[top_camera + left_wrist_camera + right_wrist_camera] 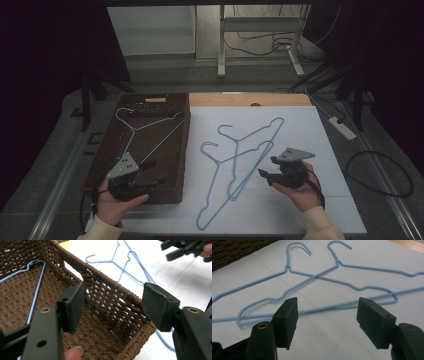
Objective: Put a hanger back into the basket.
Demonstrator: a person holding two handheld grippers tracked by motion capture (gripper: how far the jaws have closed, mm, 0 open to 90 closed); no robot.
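A brown wicker basket (186, 145) stands at the table's left with one blue wire hanger (150, 127) lying inside. Two more blue hangers, one farther (257, 130) and one nearer (245, 153), lie crossed on the white table top. My left gripper (156, 171) hovers open over the basket's near right corner (105, 290), nothing between its pads (75, 302). My right gripper (267, 166) is open just right of the crossed hangers and points at them. Their necks (287, 266) (338, 263) lie ahead of its empty jaws.
White sheet (310, 200) covers the table right of the basket, with a wooden strip (250, 100) at the far edge. A power strip (342, 127) and cables lie on the floor at the right. Metal table legs (221, 50) stand beyond.
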